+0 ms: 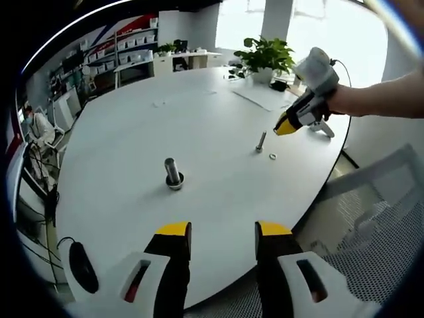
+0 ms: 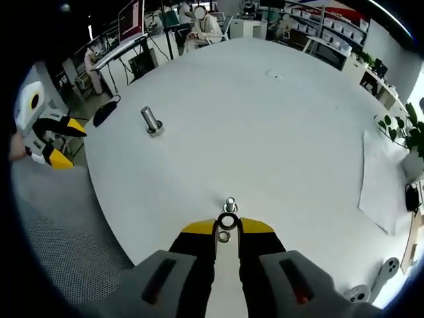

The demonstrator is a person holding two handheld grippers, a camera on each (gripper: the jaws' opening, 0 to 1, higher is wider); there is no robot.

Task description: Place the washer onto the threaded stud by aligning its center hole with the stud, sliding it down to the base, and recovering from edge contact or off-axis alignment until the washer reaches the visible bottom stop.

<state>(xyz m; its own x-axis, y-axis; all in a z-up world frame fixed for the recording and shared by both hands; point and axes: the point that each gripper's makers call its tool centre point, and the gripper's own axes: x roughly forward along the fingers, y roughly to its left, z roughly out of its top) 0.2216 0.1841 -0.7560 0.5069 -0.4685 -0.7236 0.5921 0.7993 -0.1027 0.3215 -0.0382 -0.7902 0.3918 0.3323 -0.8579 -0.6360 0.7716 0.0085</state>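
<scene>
A small threaded stud (image 1: 261, 141) stands on the white round table (image 1: 199, 112), with a washer (image 1: 272, 156) lying loose beside it. My right gripper (image 1: 281, 128) hovers just above and right of that stud, held by a hand. In the right gripper view the right gripper (image 2: 227, 225) has its jaws narrowed on a ring-shaped washer (image 2: 228, 220), just short of the small stud (image 2: 230, 202). A second small ring (image 2: 224, 236) shows through the jaw gap. A larger stud (image 1: 173, 173) stands farther left. My left gripper (image 1: 223, 232) is open over the near table edge, holding nothing.
A sheet of paper (image 2: 381, 179) and a potted plant (image 1: 265, 56) sit at the table's far side. A black mouse (image 1: 83, 265) lies near the edge. A mesh chair (image 1: 377, 225) stands beside the table. Shelves and seated people (image 2: 202, 26) are beyond.
</scene>
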